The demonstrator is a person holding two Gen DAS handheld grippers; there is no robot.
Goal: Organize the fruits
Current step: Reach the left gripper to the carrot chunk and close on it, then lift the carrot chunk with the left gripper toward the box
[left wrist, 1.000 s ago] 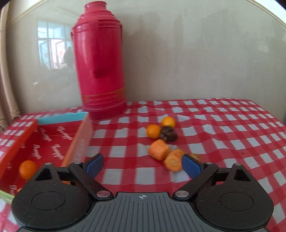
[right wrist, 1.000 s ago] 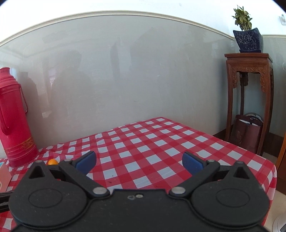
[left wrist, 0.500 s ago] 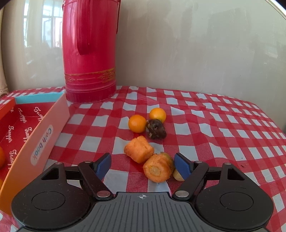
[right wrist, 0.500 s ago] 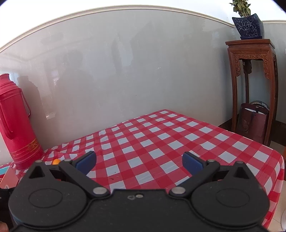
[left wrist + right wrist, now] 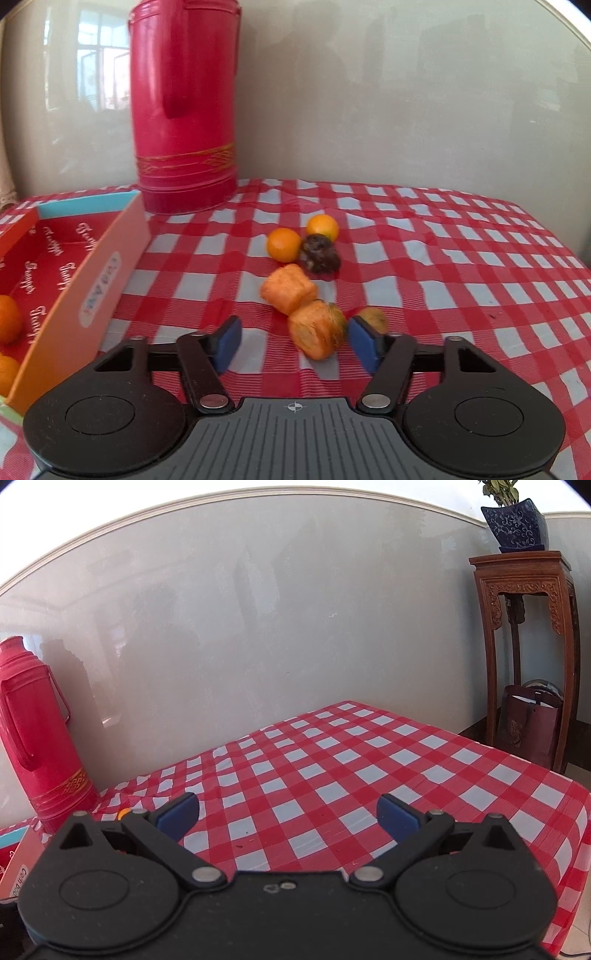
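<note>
Fruit pieces lie in a loose cluster on the red-and-white checked desk [image 5: 461, 266], toward its back edge and near the red thermos flask [image 5: 183, 107] standing against the wall. Left tool [image 5: 293, 341]: jaws closing, with the nearest orange chunk [image 5: 317, 332] between the blue pads; the right pad sits just beside the chunk, the left pad [image 5: 227, 341] is apart from it, so nothing is gripped. A small brownish piece [image 5: 375, 318] lies just behind the right pad. A second orange chunk [image 5: 288, 293] touches the first from behind. Farther back sit two small round oranges [image 5: 283, 244] [image 5: 323, 227] with a dark shrivelled fruit [image 5: 319, 254] touching both. At the left edge of the desk stands an open orange-sided box [image 5: 92, 295] with a red printed lining; it holds two oranges, one [image 5: 9, 319] against its lining and one [image 5: 7, 371] cut off by the picture edge. Right tool [image 5: 288, 818]: jaws wide apart and empty, above bare cloth [image 5: 332, 760]; the thermos appears at its far left. Beyond the right edge of the desk stands a carved wooden plant stand [image 5: 524, 590] bearing a blue pot [image 5: 517, 526].
</note>
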